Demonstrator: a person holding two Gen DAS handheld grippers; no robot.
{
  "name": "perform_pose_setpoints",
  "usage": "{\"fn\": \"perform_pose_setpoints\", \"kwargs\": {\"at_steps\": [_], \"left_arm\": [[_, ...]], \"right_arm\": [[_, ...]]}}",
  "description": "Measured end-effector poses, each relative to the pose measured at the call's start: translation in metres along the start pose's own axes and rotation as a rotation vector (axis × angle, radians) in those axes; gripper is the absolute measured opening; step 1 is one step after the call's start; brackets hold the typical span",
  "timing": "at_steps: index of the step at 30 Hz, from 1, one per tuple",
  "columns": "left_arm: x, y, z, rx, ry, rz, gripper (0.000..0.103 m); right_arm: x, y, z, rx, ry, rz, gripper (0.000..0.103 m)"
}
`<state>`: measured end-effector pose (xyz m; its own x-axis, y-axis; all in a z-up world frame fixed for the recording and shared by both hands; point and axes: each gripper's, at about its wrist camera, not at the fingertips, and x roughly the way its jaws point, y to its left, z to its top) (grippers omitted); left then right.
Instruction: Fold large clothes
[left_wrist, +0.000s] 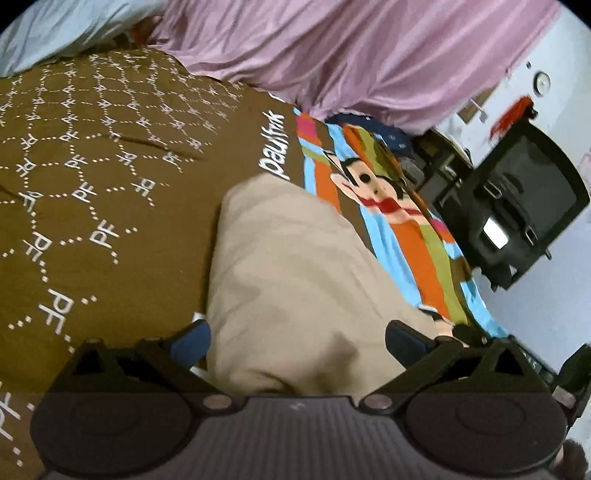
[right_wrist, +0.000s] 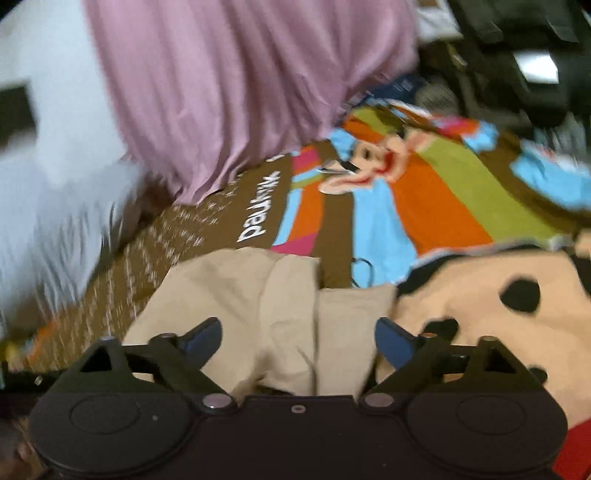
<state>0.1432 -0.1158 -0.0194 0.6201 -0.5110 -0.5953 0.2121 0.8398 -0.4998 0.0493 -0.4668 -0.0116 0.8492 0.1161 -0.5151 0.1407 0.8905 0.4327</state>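
Beige garment (left_wrist: 295, 280); brown bedspread (left_wrist: 110, 177), white PF lattice, striped cartoon monkey; pink curtain (left_wrist: 332, 55).

The folded cloth (left_wrist: 295, 280) lies on the bedspread (left_wrist: 92, 177), low in the middle. The curtain (left_wrist: 351, 55) hangs behind, up top.

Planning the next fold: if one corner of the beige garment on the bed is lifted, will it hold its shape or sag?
The beige garment is probably floppy: it lies in soft rolls and creases, so a lifted corner would likely sag. It looks thin and light. On the brown bedspread, pushing would likely bunch it rather than slide it.
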Motion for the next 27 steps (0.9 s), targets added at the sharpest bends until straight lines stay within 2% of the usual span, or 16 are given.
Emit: {"fn": "perform_pose_setpoints", "kwargs": {"at_steps": [4, 7, 11, 15, 17, 19, 20, 22, 24, 25, 27], "left_arm": [[0.008, 0.008, 0.013, -0.038, 0.024, 0.012, 0.102], [0.018, 0.01, 0.022, -0.044, 0.048, 0.003, 0.102], [0.037, 0.011, 0.032, -0.044, 0.109, -0.058, 0.102], [0.048, 0.012, 0.034, -0.014, 0.142, -0.062, 0.102], [0.053, 0.013, 0.033, 0.005, 0.161, -0.033, 0.102], [0.059, 0.016, 0.028, 0.026, 0.197, 0.039, 0.103], [0.062, 0.018, 0.025, 0.036, 0.211, 0.056, 0.103], [0.06, 0.027, 0.02, -0.009, 0.201, 0.02, 0.103], [0.06, 0.035, 0.018, -0.063, 0.21, -0.001, 0.103], [0.061, 0.038, 0.017, -0.08, 0.209, -0.008, 0.103], [0.061, 0.041, 0.015, -0.093, 0.202, -0.015, 0.103]], "right_arm": [[0.016, -0.033, 0.006, 0.211, 0.083, 0.051, 0.096], [0.029, -0.045, 0.009, 0.289, 0.116, 0.089, 0.096], [0.045, -0.037, 0.01, 0.252, 0.139, 0.102, 0.098], [0.055, -0.029, 0.005, 0.196, 0.157, 0.088, 0.102], [0.059, -0.023, 0.0, 0.148, 0.163, 0.07, 0.102], [0.061, -0.017, -0.004, 0.088, 0.169, 0.041, 0.101], [0.061, -0.015, -0.005, 0.076, 0.162, 0.03, 0.097], [0.062, -0.018, -0.005, 0.081, 0.153, 0.017, 0.091], [0.061, -0.022, -0.004, 0.103, 0.139, 0.002, 0.077], [0.061, -0.024, -0.004, 0.113, 0.132, 0.006, 0.074], [0.062, -0.025, -0.003, 0.115, 0.135, 0.031, 0.062]]}}
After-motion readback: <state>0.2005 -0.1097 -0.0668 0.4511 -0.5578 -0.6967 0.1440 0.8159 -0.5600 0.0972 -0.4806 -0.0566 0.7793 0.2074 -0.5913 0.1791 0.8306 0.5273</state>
